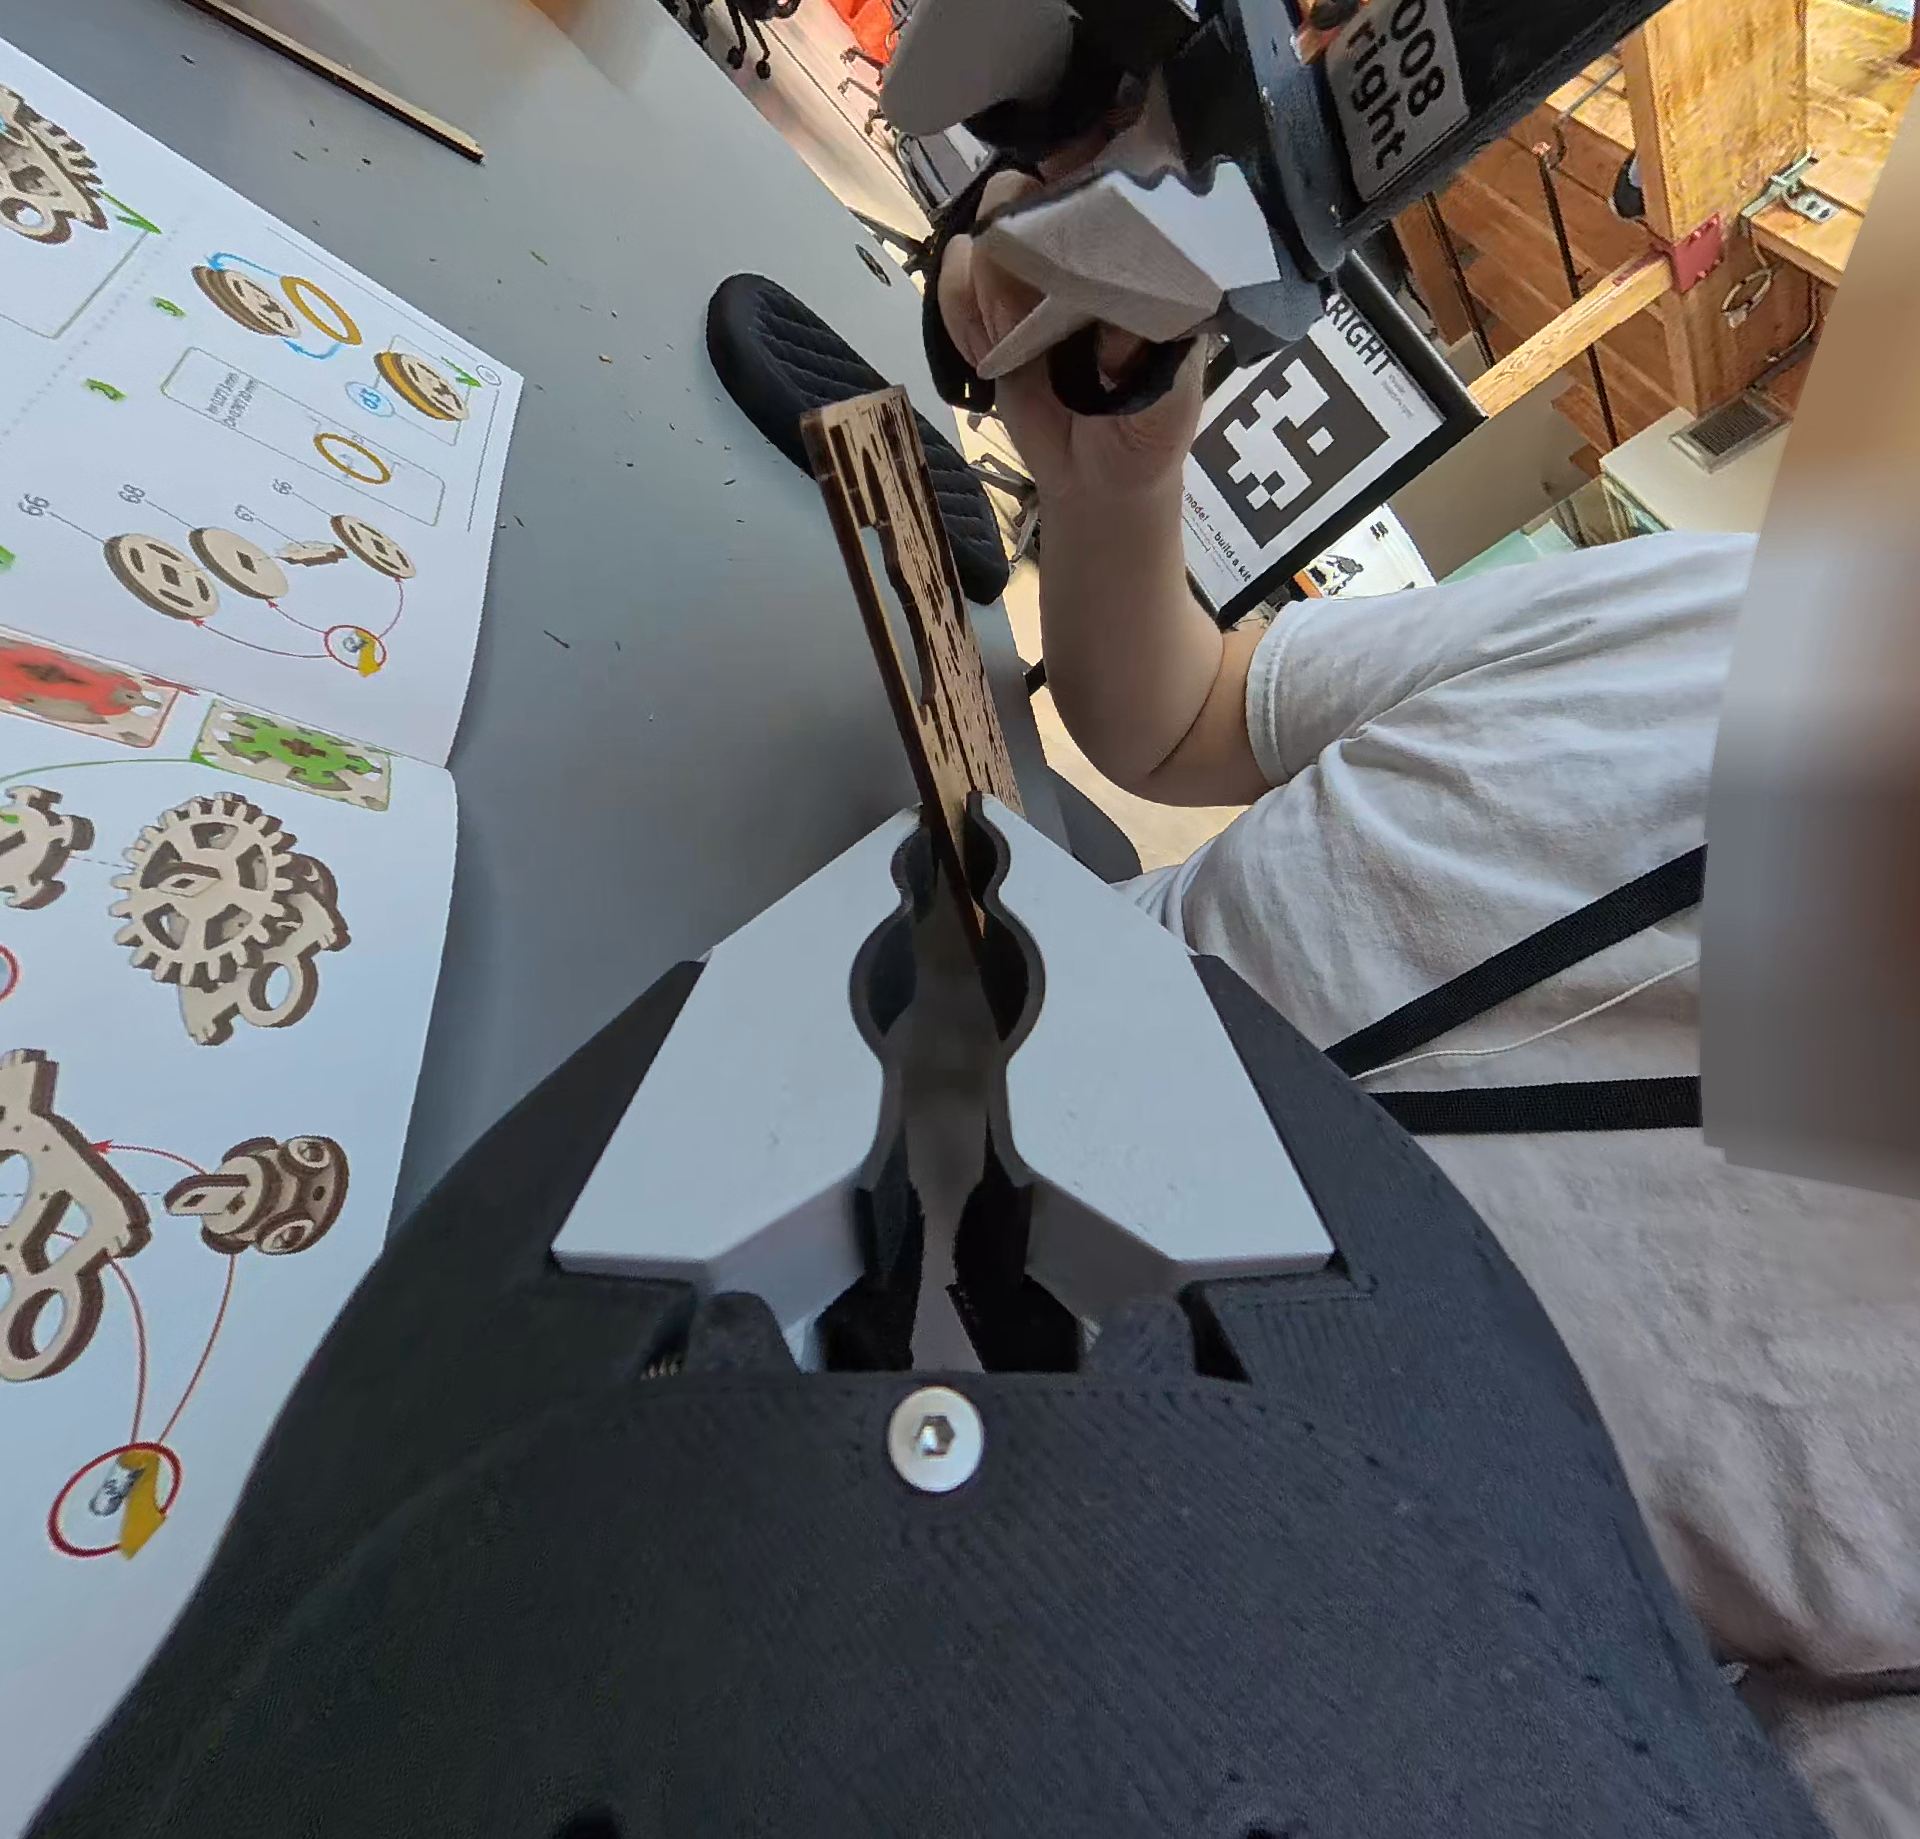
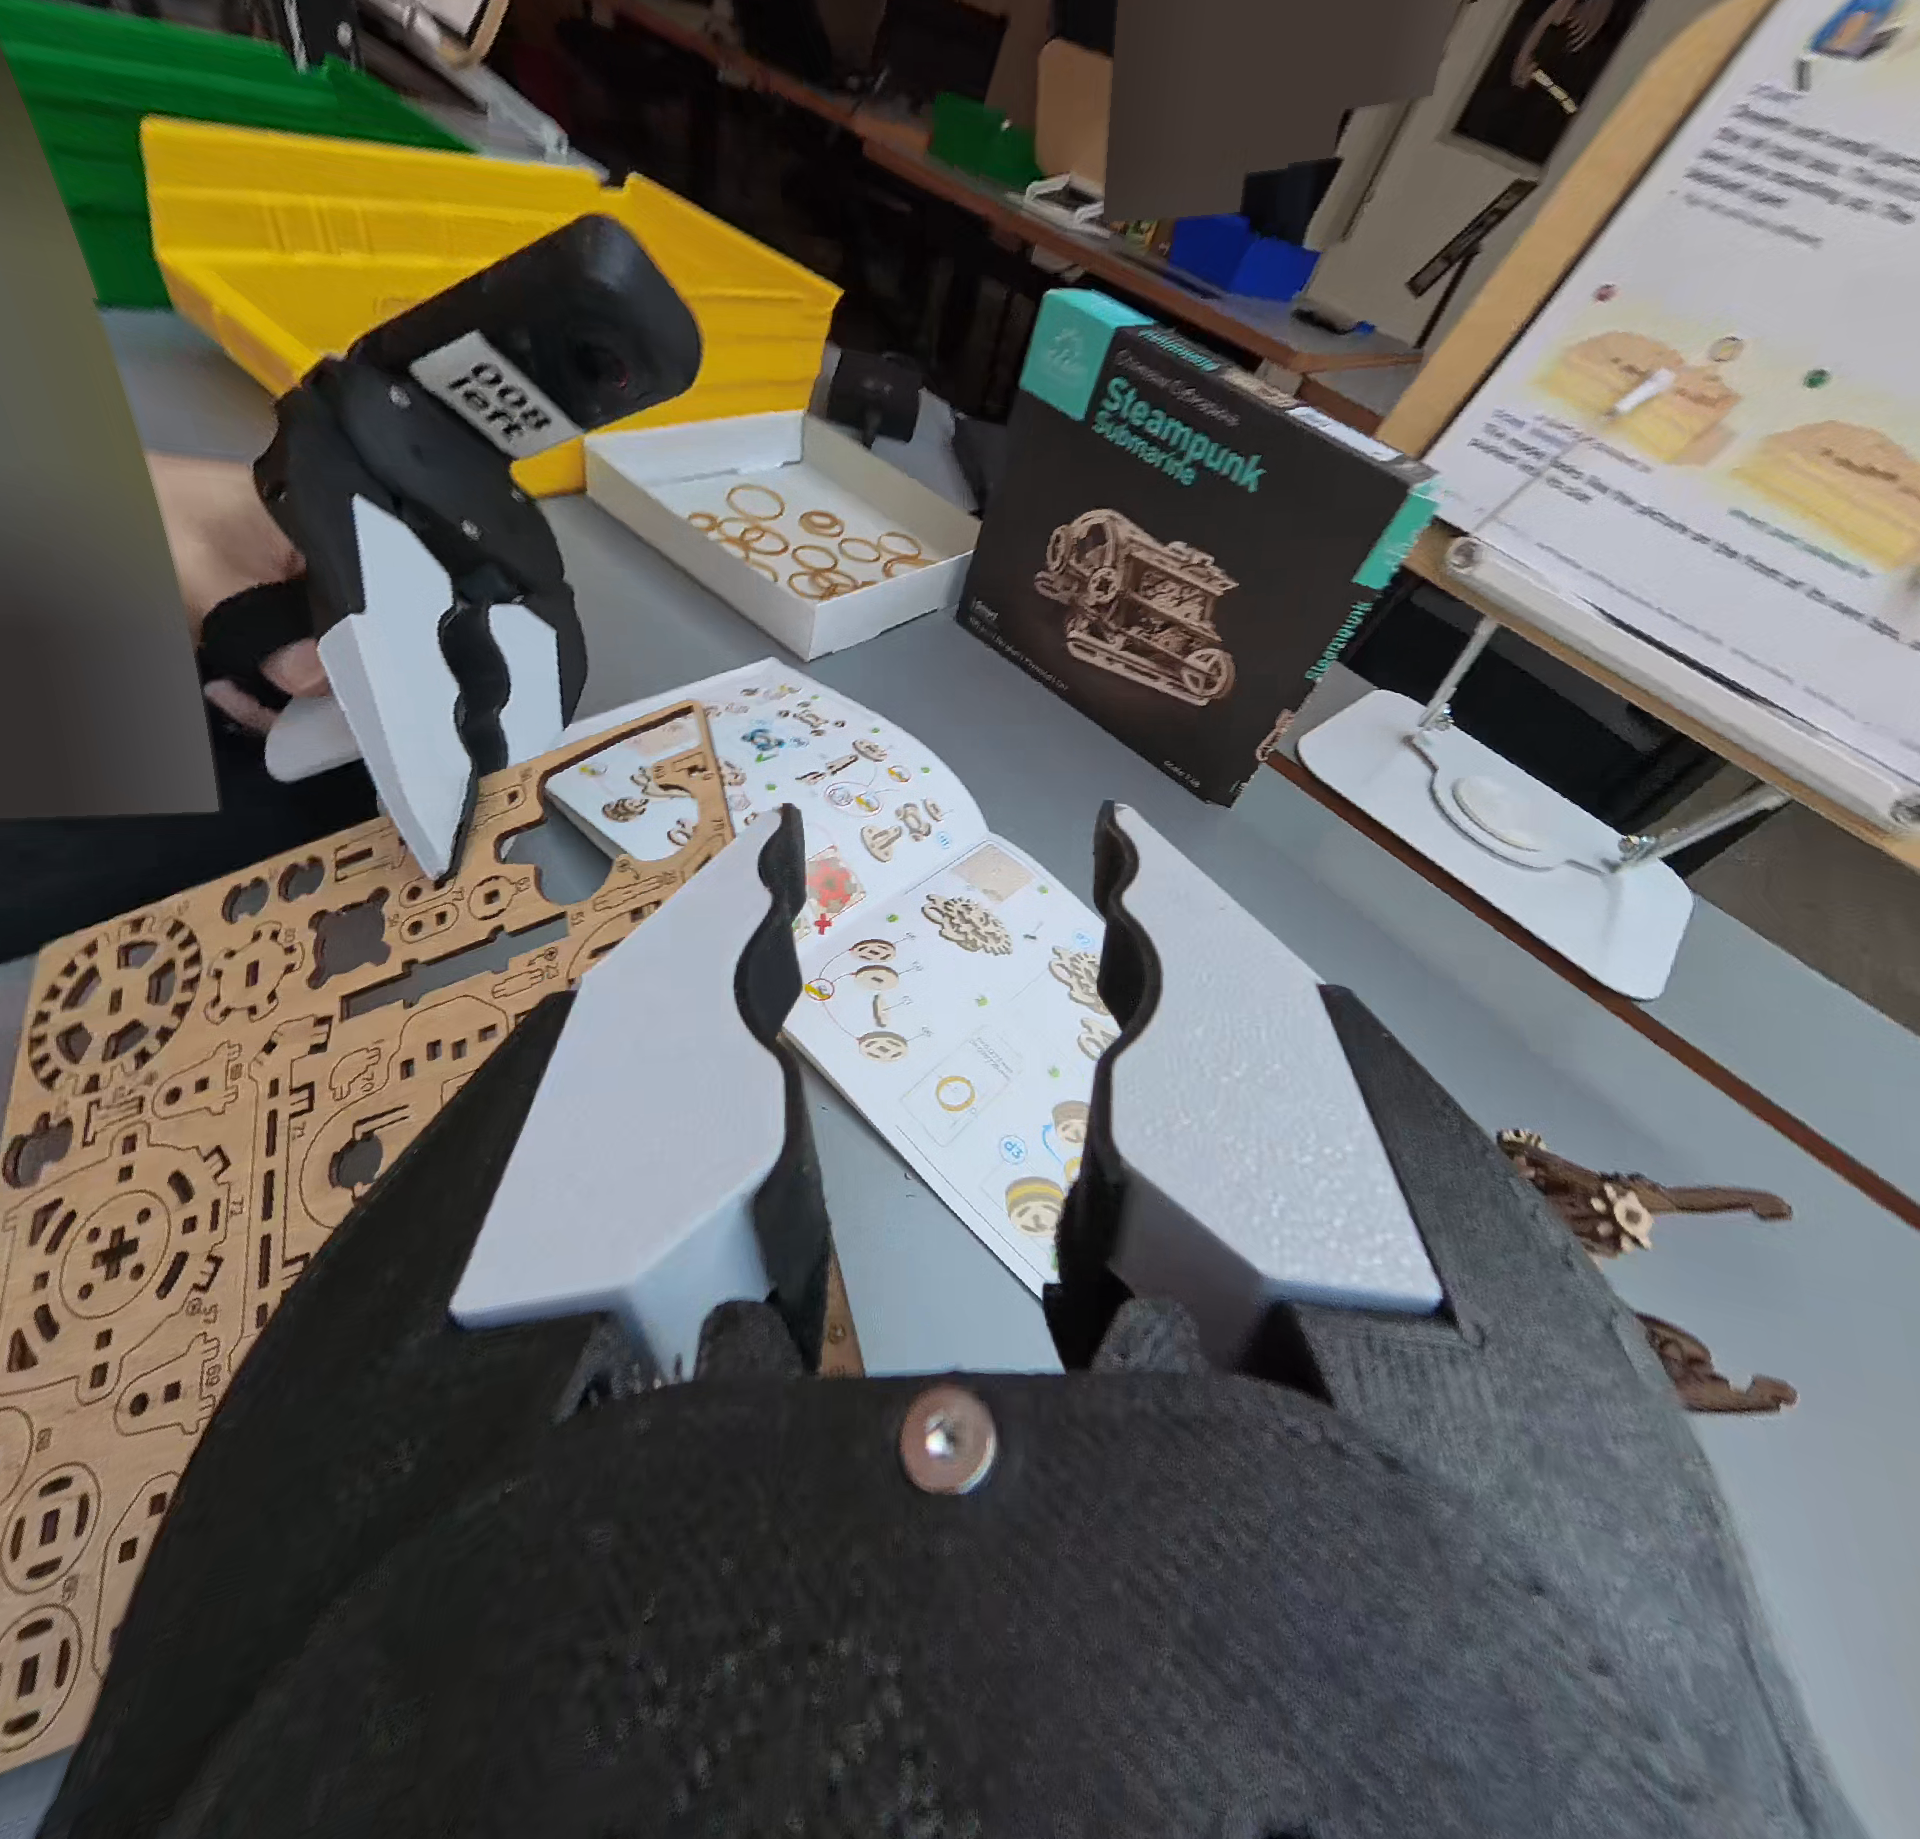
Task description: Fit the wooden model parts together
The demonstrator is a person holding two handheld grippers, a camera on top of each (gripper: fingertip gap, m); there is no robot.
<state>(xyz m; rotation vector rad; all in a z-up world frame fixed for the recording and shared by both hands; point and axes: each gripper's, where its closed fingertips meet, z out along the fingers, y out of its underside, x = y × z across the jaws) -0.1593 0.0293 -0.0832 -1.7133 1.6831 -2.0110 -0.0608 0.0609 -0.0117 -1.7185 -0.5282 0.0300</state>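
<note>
Wooden parts sheet (image 2: 208,1114): laser-cut, held off the grey tabletop (image 2: 1351,1114), one edge pinched in my left gripper (image 1: 951,833), which is closed on it. My right gripper (image 2: 945,854): jaws wide, holding nothing, above the open instruction booklet (image 2: 935,979). Behind it: kit box (image 2: 1174,563), white tray of rings (image 2: 790,532), yellow bin (image 2: 416,210).

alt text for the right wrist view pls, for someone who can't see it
The open right gripper hovers over an instruction booklet on a grey table. To its left, the left gripper pinches the edge of a laser-cut wooden parts sheet, with a kit box standing behind.
</note>
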